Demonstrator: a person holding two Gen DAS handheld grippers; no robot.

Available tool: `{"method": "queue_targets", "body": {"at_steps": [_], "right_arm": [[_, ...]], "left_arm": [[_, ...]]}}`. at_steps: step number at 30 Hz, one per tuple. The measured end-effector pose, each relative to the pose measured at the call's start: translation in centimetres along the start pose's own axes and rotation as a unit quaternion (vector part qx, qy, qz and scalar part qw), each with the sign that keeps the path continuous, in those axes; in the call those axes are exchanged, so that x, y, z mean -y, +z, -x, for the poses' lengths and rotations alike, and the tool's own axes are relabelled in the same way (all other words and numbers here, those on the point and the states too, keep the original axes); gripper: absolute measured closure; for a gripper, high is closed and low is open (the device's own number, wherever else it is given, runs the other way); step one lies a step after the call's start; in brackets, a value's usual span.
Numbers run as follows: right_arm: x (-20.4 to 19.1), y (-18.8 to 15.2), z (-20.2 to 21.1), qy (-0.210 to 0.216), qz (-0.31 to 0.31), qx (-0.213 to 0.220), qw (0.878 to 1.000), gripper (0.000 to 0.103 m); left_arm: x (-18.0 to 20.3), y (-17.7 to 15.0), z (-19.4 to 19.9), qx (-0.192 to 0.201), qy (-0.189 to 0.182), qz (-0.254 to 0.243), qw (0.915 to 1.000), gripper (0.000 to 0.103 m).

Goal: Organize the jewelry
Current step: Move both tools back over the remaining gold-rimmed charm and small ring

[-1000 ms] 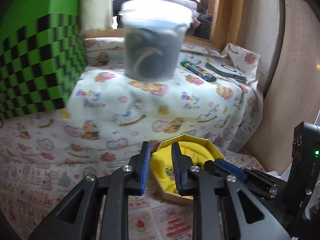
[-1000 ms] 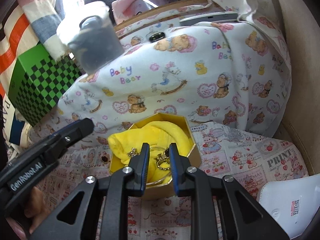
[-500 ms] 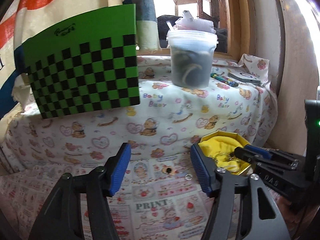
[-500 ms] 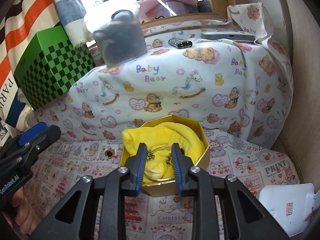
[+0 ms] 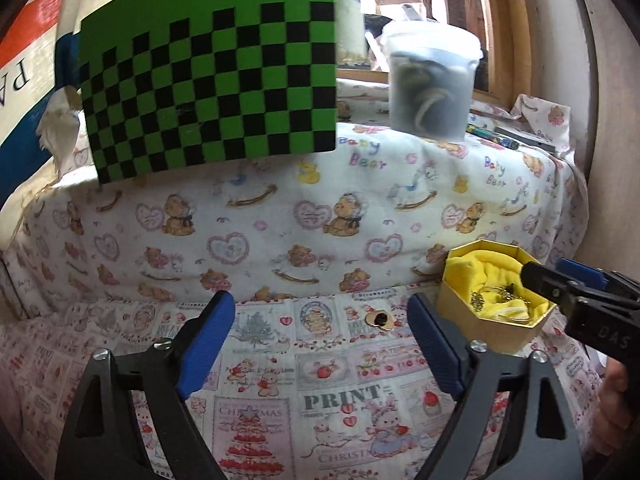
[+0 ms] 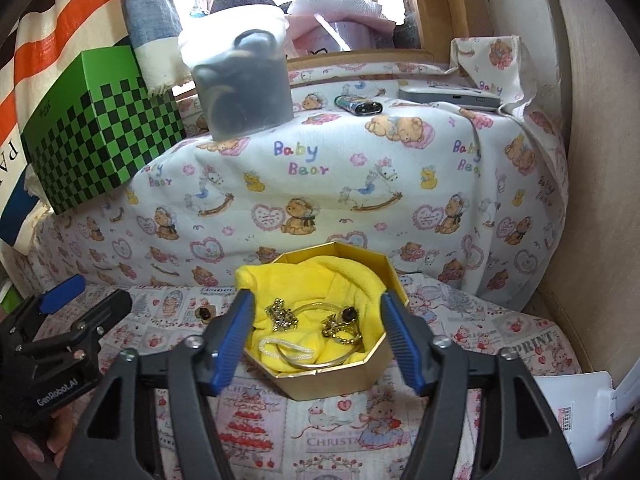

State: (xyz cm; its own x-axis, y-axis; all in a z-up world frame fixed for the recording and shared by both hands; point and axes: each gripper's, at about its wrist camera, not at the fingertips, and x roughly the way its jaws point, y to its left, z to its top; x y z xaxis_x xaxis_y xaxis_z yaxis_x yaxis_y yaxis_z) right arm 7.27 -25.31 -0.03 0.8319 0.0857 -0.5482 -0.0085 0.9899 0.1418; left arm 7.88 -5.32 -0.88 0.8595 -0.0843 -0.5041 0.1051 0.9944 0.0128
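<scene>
The gold octagonal box [image 6: 340, 364] sits on the near, lower cloth with the Christmas print [image 6: 320, 432], lined with yellow fabric [image 6: 320, 280]. In it lie a thin gold bangle [image 6: 308, 362], a white cord loop [image 6: 280, 346], a silvery charm cluster [image 6: 282, 314] and gold rings [image 6: 340, 326], one with a dark stone. My right gripper [image 6: 318, 334] hangs just over the box's near edge, its blue pads opening either side of it, touching nothing. Left of the box, a gold ring with a dark stone [image 5: 380, 319] lies loose on the cloth. My left gripper [image 5: 320, 344] points toward it, its jaws widening with only cloth between them. Farther back, on the raised Baby Bear cloth [image 6: 360, 184], stand a green checkered box [image 5: 208, 80] and a lidded plastic tub [image 6: 244, 84], with a lighter [image 6: 358, 105] to the right.
</scene>
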Motion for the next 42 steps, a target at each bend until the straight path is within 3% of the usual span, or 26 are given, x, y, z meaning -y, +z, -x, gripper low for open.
{"method": "queue_targets", "body": {"at_steps": [20,30,33,35,37,38,42], "right_arm": [[0.1,-0.1,0.2,-0.044,0.004,0.033,0.998,0.001],[0.1,-0.1,0.1,-0.062,0.007,0.039,0.997,0.0],[0.2,-0.1,0.1,-0.064,0.004,0.04,0.997,0.0],[0.4,0.0,0.2,-0.066,-0.004,0.041,0.997,0.0],[0.7,0.0,0.2,-0.067,-0.015,0.04,0.997,0.0],[0.9,0.1,0.2,-0.066,-0.021,0.039,0.997,0.0],[1.5,0.2,0.0,-0.06,-0.044,0.03,0.997,0.0]], "left_arm": [[-1.5,-0.7,-0.7,-0.007,-0.002,0.037,0.9993,0.005],[-1.1,-0.7,-1.5,-0.022,-0.001,0.03,0.9993,0.001],[-0.6,-0.7,-1.9,-0.031,0.022,0.021,0.9991,0.001],[-0.2,-0.6,-2.3,-0.038,0.008,0.007,0.9992,0.001],[0.3,-0.3,-3.1,-0.056,-0.007,-0.004,0.9984,0.005],[0.5,0.1,-3.6,-0.074,-0.021,-0.004,0.997,0.013],[0.1,1.7,-5.1,-0.119,-0.051,0.044,0.9906,0.029]]}}
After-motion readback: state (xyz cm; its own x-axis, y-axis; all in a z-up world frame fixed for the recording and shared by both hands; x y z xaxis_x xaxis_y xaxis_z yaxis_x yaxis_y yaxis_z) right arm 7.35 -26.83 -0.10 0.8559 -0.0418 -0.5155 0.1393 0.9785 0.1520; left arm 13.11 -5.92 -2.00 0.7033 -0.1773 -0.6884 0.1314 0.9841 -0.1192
